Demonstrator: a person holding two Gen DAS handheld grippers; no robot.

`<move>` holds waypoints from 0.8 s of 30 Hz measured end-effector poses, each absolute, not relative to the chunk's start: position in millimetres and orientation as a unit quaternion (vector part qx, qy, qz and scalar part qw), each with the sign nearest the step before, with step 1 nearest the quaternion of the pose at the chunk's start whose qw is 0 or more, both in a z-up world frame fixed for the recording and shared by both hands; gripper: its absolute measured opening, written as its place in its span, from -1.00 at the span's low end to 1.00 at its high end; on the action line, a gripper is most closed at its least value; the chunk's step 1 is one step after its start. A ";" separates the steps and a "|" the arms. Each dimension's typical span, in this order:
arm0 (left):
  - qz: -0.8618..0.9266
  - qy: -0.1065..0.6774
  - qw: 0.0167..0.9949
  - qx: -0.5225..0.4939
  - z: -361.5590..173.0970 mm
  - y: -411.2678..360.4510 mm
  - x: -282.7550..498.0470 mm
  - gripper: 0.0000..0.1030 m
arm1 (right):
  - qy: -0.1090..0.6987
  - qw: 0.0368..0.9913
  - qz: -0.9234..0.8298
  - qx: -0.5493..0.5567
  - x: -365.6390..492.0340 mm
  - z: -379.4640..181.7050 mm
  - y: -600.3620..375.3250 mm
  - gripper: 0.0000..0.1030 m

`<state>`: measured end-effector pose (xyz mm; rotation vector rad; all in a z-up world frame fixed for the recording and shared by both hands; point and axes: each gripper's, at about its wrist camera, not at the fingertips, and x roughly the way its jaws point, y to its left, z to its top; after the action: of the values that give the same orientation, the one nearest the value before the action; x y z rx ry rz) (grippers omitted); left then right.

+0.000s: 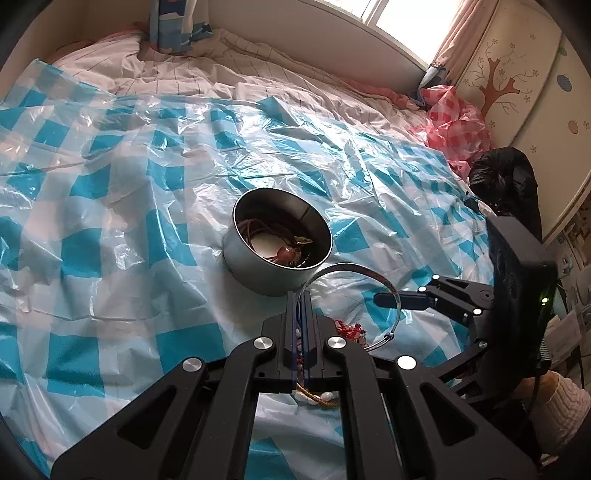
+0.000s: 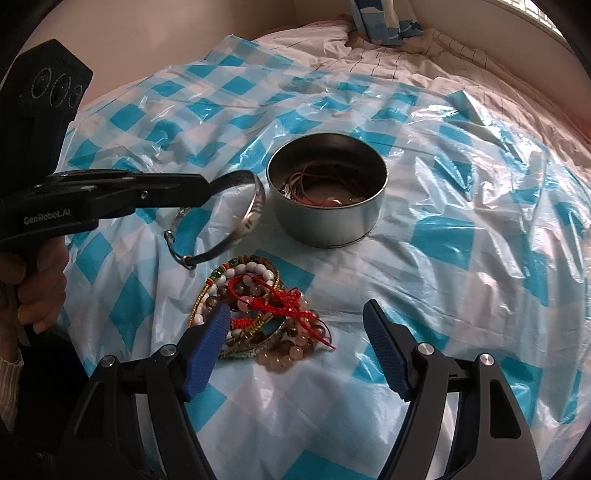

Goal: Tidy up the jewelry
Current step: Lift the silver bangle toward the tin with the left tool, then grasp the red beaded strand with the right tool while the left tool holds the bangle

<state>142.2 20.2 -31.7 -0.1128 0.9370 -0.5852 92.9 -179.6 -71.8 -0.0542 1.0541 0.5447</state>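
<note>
A round metal tin (image 1: 277, 243) (image 2: 327, 192) stands on the blue-checked plastic sheet with cords and beads inside. My left gripper (image 1: 300, 295) (image 2: 207, 188) is shut on a silver bangle (image 1: 384, 288) (image 2: 255, 210) and holds it in the air just beside the tin. A pile of bead bracelets and red cord (image 2: 258, 314) (image 1: 349, 330) lies on the sheet in front of the tin. My right gripper (image 2: 295, 321) is open, low over the pile; its left fingertip (image 2: 218, 317) is over the pile's edge. It shows in the left wrist view (image 1: 386, 298).
The sheet (image 1: 110, 221) covers a pink bed. A pink checked bag (image 1: 454, 118) and a black bag (image 1: 506, 177) lie at the bed's far right by a cupboard. A pillow (image 1: 177, 26) stands at the headboard.
</note>
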 end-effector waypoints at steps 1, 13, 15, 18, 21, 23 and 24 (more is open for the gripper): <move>-0.278 0.445 0.850 -0.054 -31.5 20.3 143.6 -0.97 | 0.498 0.828 0.257 -0.022 94.5 -73.3 -179.6 0.39; -0.274 0.445 0.851 -0.053 -30.6 20.1 158.0 -0.97 | 0.520 0.804 0.289 0.010 106.6 -78.8 -177.9 -0.76; -0.273 0.445 0.851 -0.052 -30.2 19.6 159.2 -0.97 | 0.520 0.803 0.289 0.008 105.3 -76.9 -179.2 -0.81; -0.274 0.444 0.852 -0.051 -30.4 18.9 160.0 -0.97 | 0.514 0.807 0.293 0.008 101.5 -70.2 -181.6 -0.90; -0.274 0.444 0.852 -0.048 -31.2 17.8 160.4 -0.97 | 0.515 0.809 0.284 0.003 100.1 -67.2 -183.9 -0.90; -0.273 0.445 0.852 -0.048 -31.2 16.9 159.6 -0.97 | 0.523 0.806 0.277 0.006 101.9 -70.9 -187.3 -0.90; -0.273 0.444 0.852 -0.048 -31.2 16.5 159.4 -0.97 | 0.524 0.806 0.275 0.007 102.2 -72.0 -188.9 -0.90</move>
<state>159.4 16.5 -31.2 -0.1020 0.9348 -0.5743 102.2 -188.9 -72.0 0.0150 1.1217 0.5885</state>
